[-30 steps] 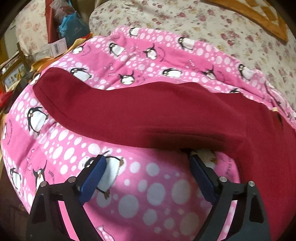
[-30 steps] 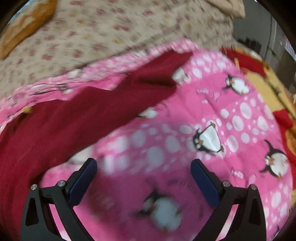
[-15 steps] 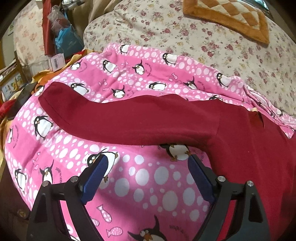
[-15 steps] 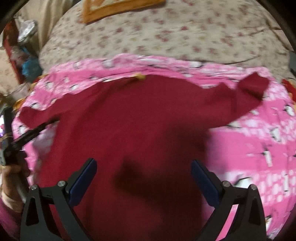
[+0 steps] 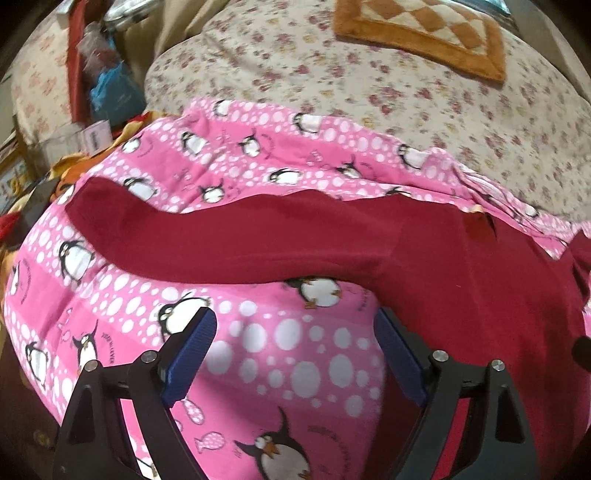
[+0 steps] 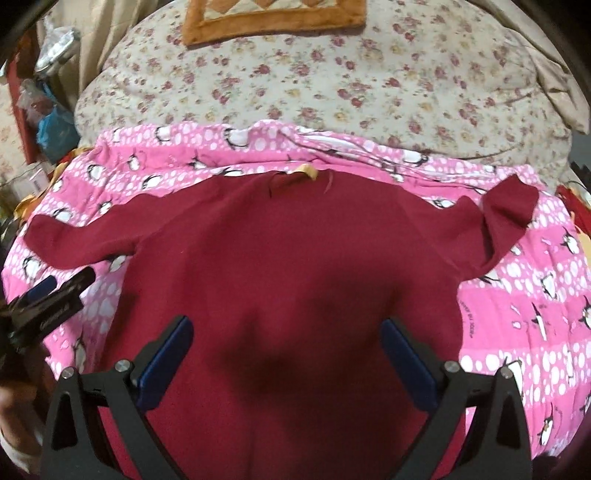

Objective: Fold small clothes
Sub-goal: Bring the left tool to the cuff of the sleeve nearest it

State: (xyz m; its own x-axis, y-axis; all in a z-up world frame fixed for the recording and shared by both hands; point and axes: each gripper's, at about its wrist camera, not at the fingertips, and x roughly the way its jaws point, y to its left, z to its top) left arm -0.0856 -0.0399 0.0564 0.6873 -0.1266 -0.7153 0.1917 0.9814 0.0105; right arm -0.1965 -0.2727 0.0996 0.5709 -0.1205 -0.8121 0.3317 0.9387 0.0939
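Note:
A dark red long-sleeved top [image 6: 288,251] lies spread flat on a pink penguin-print blanket [image 6: 535,302], collar at the far side, both sleeves stretched outward. The right sleeve's cuff [image 6: 509,203] is folded over. My right gripper [image 6: 286,350] is open and empty above the top's body. My left gripper [image 5: 295,339] is open and empty over the blanket, just short of the left sleeve [image 5: 229,236]; it also shows at the left edge of the right wrist view [image 6: 51,299].
A floral bedspread [image 6: 332,74] lies beyond the blanket, with an orange checked mat [image 6: 273,18] on it. Bags and clutter [image 5: 107,88] stand at the far left beside the bed.
My left gripper has pulled back from the sleeve, showing more blanket. My right gripper has swung left from the right sleeve and now sits over the top's body.

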